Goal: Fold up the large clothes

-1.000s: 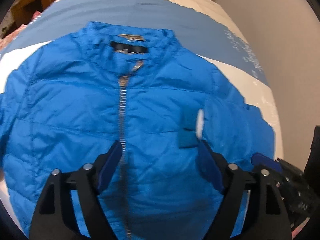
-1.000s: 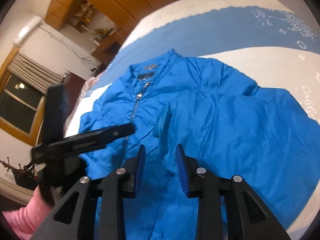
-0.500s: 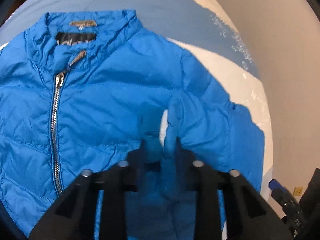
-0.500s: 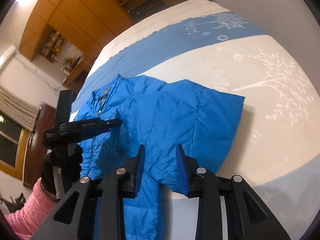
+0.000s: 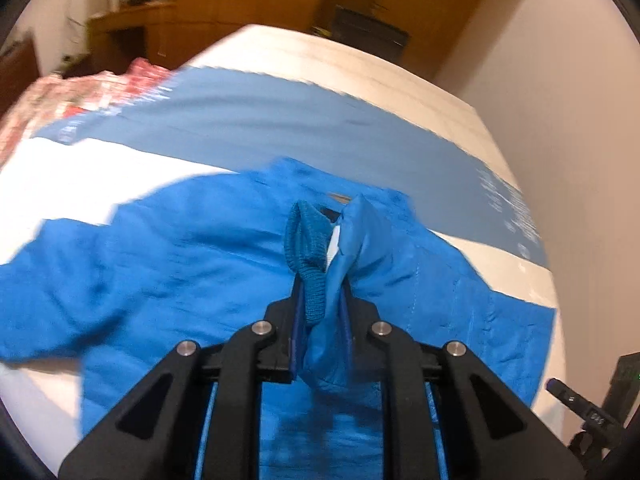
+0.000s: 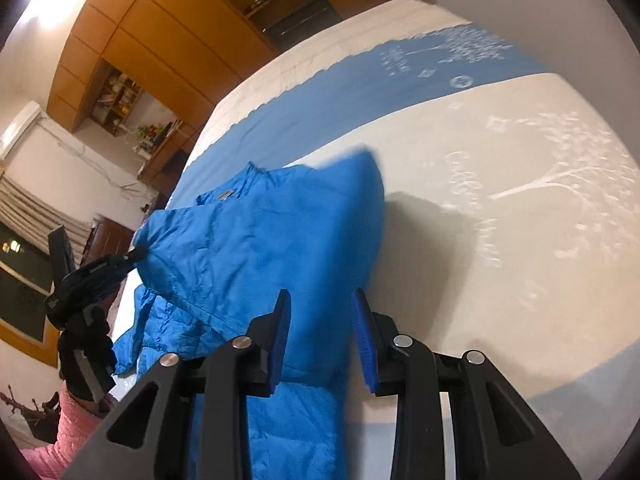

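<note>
Plenty of open white-and-blue printed bedspread (image 6: pixel 500 208) to the right of the bright blue puffer jacket (image 6: pixel 260 240), so tongs could pass there easily. Left of the jacket, a red-and-white patterned cloth pile (image 5: pixel 80 88) sits near the bed edge. Beyond the jacket's collar the blue stripe lies bare up to the wooden cabinets (image 6: pixel 132 40).

The jacket's (image 5: pixel 168 264) left side is motion-blurred; its hem seems cut off below.
</note>
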### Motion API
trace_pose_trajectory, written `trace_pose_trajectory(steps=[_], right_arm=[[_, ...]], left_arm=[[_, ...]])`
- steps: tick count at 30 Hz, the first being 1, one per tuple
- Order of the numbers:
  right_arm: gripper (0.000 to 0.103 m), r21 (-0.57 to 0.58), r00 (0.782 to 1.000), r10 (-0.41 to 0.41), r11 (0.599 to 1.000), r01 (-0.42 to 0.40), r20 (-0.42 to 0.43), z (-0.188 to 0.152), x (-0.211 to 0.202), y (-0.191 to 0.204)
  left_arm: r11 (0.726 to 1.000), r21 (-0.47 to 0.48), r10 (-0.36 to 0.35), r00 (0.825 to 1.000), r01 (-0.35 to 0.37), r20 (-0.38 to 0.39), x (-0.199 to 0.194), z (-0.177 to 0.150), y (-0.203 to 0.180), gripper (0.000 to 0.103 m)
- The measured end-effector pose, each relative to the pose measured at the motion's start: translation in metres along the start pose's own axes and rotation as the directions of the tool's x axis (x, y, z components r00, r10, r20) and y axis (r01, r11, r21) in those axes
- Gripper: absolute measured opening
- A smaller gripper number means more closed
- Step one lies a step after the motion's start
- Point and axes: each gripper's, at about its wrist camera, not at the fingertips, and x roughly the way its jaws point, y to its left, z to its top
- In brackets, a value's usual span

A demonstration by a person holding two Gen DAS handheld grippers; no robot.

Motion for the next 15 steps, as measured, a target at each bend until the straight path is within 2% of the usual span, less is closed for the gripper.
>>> trace_pose_trajectory(steps=[5,8,12,15], right_arm=[[0.032,-0.054,0.998,0.037,0.998,-0.04,-0.054,0.014,0.037,0.025],[0.032,-0.088,0.995,0.036,0.995,-0.044,-0.095,0.017,0.062,0.038],[0.032,-0.116,0.986,-0.05,0.993,0.031,-0.16,0.016,0.097,0.046],[0.03,-0.124,0.974,-0.118,0.988,0.095,-0.194,0.012,0.113,0.043]], left_arm=[[0.992,-0.074,0.101,0.995,-0.1,0.002,-0.004,0.009,0.048,0.014],[0.988,-0.085,0.127,0.991,-0.13,-0.045,0.0,0.009,0.077,0.014],[0.979,-0.058,0.186,0.974,-0.195,-0.13,0.03,-0.004,0.09,0.015],[0.978,-0.062,0.189,0.968,-0.201,-0.165,0.043,-0.013,0.104,0.018]])
